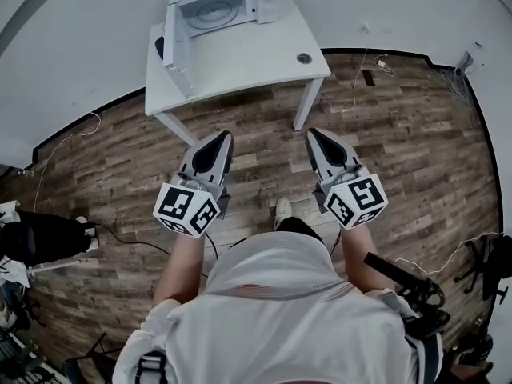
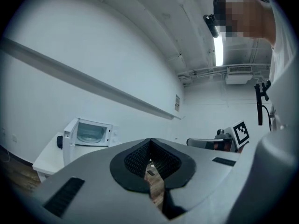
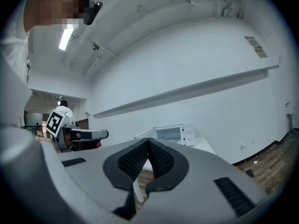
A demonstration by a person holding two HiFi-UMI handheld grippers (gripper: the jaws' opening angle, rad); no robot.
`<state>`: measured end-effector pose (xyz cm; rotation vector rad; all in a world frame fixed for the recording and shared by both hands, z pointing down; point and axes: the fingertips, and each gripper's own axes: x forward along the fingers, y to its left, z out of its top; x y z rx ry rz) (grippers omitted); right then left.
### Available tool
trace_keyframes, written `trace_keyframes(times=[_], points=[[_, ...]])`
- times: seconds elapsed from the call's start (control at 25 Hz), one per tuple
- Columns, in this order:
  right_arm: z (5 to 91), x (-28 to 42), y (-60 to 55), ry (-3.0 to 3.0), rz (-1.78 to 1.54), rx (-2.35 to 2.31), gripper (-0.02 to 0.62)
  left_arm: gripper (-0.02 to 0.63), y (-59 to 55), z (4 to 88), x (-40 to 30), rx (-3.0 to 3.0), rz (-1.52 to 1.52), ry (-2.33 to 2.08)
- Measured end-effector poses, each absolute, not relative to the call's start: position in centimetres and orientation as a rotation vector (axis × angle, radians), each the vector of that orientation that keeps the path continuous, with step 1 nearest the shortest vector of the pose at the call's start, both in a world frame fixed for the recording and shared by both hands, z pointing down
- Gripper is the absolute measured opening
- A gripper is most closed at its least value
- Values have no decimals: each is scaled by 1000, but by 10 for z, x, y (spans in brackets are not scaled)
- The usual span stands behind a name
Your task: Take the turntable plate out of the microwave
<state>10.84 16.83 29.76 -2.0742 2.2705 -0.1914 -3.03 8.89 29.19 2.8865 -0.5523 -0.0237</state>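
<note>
A white microwave [image 1: 228, 6] stands at the back of a white table [image 1: 248, 58], its door [image 1: 178, 54] swung open to the left. Inside lies the round glass turntable plate [image 1: 214, 11]. The left gripper view shows the microwave [image 2: 91, 134] and the plate [image 2: 88, 135] from afar; the right gripper view shows the microwave [image 3: 174, 133] too. My left gripper [image 1: 226, 141] and right gripper [image 1: 314, 136] are both shut and hold nothing. They hover side by side over the floor, well short of the table's front edge.
A round cable hole [image 1: 304, 58] sits at the table's front right corner. Wood floor [image 1: 400, 126] surrounds the table, with cables [image 1: 368, 74] by the wall. Dark equipment [image 1: 40, 238] stands at the left, more gear [image 1: 480, 270] at the right.
</note>
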Motion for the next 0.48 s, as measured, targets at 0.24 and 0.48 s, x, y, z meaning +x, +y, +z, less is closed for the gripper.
trace_keyframes(times=[0.24, 0.48], points=[[290, 174, 100, 2374, -191, -1970, 3, 9, 37, 285, 25, 2851, -55, -687], [303, 200, 55, 2423, -259, -1879, 3, 9, -2, 290, 54, 2806, -37, -767]])
